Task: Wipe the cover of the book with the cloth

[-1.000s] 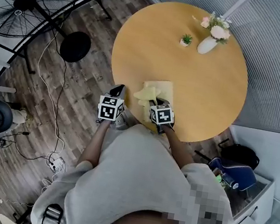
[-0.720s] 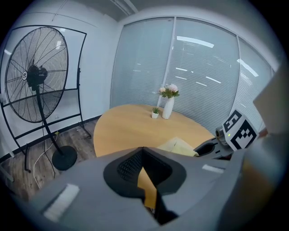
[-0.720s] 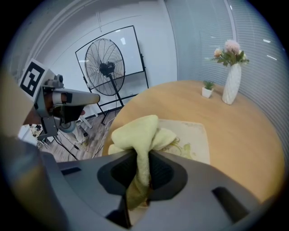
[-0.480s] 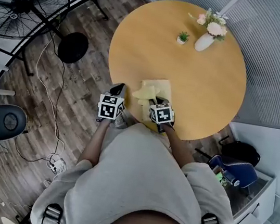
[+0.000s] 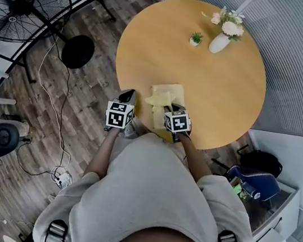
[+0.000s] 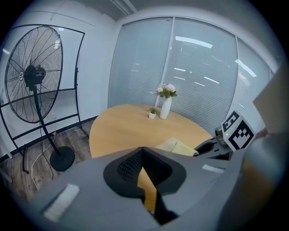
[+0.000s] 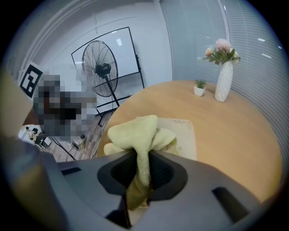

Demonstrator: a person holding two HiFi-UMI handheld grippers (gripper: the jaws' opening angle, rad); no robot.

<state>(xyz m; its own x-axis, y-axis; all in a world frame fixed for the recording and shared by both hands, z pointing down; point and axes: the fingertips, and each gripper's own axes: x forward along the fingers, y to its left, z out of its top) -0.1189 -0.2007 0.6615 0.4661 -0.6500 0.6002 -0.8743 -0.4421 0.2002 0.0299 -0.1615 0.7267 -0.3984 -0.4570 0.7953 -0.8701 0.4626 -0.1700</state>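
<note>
Cloth (image 5: 159,98) slightly rightward; book (image 5: 176,91) lengthwise away.

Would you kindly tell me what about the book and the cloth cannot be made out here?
- Near part of the book: in the head view it lies under the cloth and the right gripper; in the right gripper view it is behind the cloth.
- Any print on the cover: too small to read in every view.
- Lower end of the cloth: in the right gripper view it is lost between the jaws.

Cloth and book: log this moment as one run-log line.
right gripper: shut on cloth | cloth: bunched over book | book: flat on table | left gripper: shut, empty
</note>
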